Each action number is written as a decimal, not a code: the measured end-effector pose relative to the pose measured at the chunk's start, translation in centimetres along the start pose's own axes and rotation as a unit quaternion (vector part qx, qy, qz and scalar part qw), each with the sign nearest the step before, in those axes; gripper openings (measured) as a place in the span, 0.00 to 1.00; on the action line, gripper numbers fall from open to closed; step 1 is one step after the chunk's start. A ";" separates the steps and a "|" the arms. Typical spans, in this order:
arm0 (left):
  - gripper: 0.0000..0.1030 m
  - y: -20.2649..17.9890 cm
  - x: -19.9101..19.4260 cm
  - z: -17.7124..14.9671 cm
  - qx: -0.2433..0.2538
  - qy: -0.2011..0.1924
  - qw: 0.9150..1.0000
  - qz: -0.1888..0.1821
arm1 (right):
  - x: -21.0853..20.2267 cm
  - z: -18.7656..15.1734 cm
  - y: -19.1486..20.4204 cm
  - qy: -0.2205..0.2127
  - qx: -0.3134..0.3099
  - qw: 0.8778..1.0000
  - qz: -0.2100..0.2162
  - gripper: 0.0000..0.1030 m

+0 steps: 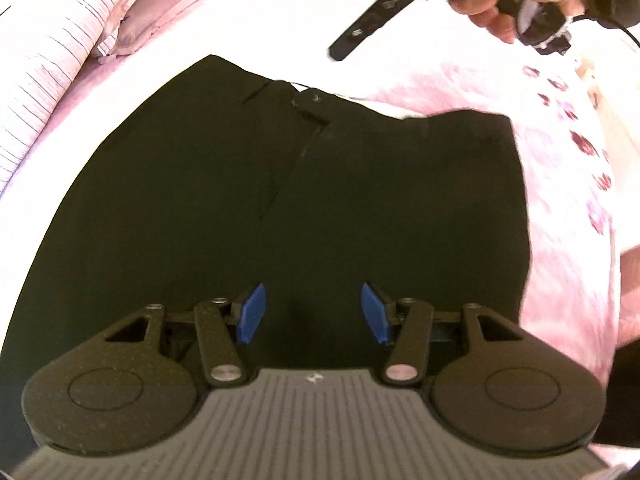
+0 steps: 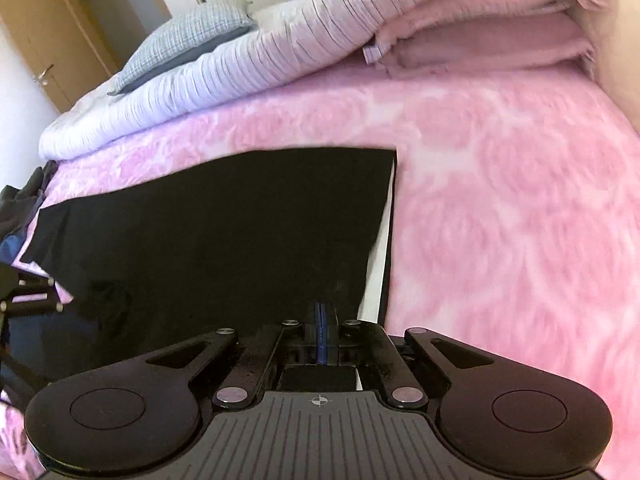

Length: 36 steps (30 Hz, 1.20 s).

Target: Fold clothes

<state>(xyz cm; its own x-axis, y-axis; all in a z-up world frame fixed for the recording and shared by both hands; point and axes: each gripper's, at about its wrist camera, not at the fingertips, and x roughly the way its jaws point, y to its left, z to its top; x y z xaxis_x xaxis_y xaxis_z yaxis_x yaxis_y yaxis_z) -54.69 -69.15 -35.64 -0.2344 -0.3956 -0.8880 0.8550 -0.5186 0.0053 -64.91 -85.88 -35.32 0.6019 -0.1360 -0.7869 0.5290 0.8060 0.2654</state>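
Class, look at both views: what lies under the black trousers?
The black trousers lie spread on a pink floral blanket, which shows around their edges. A white strip peeks out at one edge. Anything else beneath the fabric is covered.

A pink blanket, striped duvet, checked pillow and wooden door.

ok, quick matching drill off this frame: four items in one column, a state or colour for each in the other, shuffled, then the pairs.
1. left gripper
2. right gripper
3. trousers
4. bed cover

A. pink, rose pattern
B. fingers shut together
C. black, waistband buttoned, lying on the bed
D. fingers apart, nothing between them

Pairs: 1-D, 2-B, 3-C, 4-A
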 end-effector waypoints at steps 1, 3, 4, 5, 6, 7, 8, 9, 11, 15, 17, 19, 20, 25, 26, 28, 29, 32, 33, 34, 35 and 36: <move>0.48 -0.2 0.3 0.1 -0.002 0.001 1.000 -0.002 | 1.0 0.3 -0.2 0.009 -0.002 1.000 0.001 0.00; 0.48 -0.7 0.7 0.2 -0.002 0.003 1.000 -0.007 | 2.3 0.2 -0.9 0.027 -0.004 1.000 0.004 0.00; 0.48 -1.0 0.9 0.2 -0.002 0.005 1.000 -0.009 | 2.2 -0.1 -1.6 0.032 -0.003 0.999 0.009 0.00; 0.48 -1.3 1.1 0.3 -0.002 0.006 1.000 -0.011 | 2.1 -0.5 -2.2 0.037 -0.003 0.999 0.014 0.05; 0.48 -1.5 1.3 0.3 -0.002 0.008 1.000 -0.014 | 2.0 -0.7 -2.5 0.041 -0.004 0.999 0.014 0.09; 0.48 -1.8 1.5 0.3 -0.002 0.009 1.000 -0.016 | 1.9 -0.9 -2.7 0.044 -0.007 0.999 0.013 0.22; 0.48 -2.1 1.7 0.4 -0.002 0.010 1.000 -0.018 | 1.8 -1.1 -2.9 0.047 -0.009 0.999 0.011 0.36; 0.48 -2.4 1.9 0.4 -0.002 0.012 1.000 -0.020 | 1.6 -1.9 -2.9 0.051 -0.012 0.999 0.009 0.40; 0.48 -2.8 2.2 0.5 -0.004 0.016 1.000 -0.023 | 2.2 -2.6 -2.8 0.053 -0.017 0.998 0.009 0.42; 0.48 -3.3 2.5 0.2 -0.006 0.022 0.999 -0.026 | 3.5 -2.9 -2.8 0.060 -0.027 0.998 0.021 0.39; 0.48 -3.4 2.4 0.2 -0.004 0.021 0.999 -0.024 | 3.7 -2.6 -2.8 0.063 -0.032 0.997 0.017 0.10; 0.48 -3.4 2.5 0.3 -0.003 0.017 1.000 -0.021 | 3.5 -1.7 -3.4 0.062 -0.021 0.998 0.024 0.06; 0.48 -3.4 2.6 0.3 -0.004 0.015 1.000 -0.019 | 3.4 -1.3 -3.5 0.060 -0.021 0.998 0.025 0.05; 0.48 -3.5 4.1 0.2 -0.007 0.031 0.999 -0.014 | 4.6 -0.2 -3.8 0.069 -0.041 0.996 0.027 0.06; 0.48 -3.6 4.1 0.2 -0.004 0.034 0.999 -0.012 | 4.7 -0.2 -3.9 0.070 -0.043 0.996 0.029 0.07; 0.48 -3.8 3.3 -0.2 -0.007 0.033 0.999 -0.007 | 3.6 -0.3 -4.3 0.059 -0.036 0.997 0.021 0.13; 0.48 -3.9 2.8 -0.4 -0.010 0.032 0.999 -0.005 | 2.6 -0.5 -4.3 0.051 -0.032 0.998 0.014 0.19; 0.48 -4.4 1.0 -1.6 -0.017 0.033 0.999 0.001 | -1.5 -2.2 -4.5 0.029 -0.006 1.000 0.010 0.26; 0.48 -4.6 0.4 -2.0 -0.018 0.033 0.999 0.002 | -2.8 -3.2 -4.4 0.028 0.005 0.999 0.023 0.27; 0.48 -4.9 -0.3 -2.5 -0.019 0.034 0.999 0.004 | -4.1 -4.6 -4.3 0.031 0.007 0.999 0.037 0.31; 0.48 -5.2 -0.9 -2.9 -0.021 0.035 0.999 0.006 | -5.1 -5.9 -4.0 0.041 0.001 0.998 0.049 0.35; 0.48 -5.5 -1.4 -3.4 -0.020 0.036 0.999 0.005 | -5.8 -7.2 -3.8 0.055 -0.011 0.997 0.061 0.37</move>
<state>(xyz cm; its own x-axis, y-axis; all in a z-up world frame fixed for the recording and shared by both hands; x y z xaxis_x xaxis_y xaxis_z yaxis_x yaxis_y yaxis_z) -57.52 -63.14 -35.94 -0.1929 -0.3441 -0.9189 0.8751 -0.4839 -0.0025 -74.72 -84.04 -35.77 0.5905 0.0270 -0.8066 0.4420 0.8254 0.3512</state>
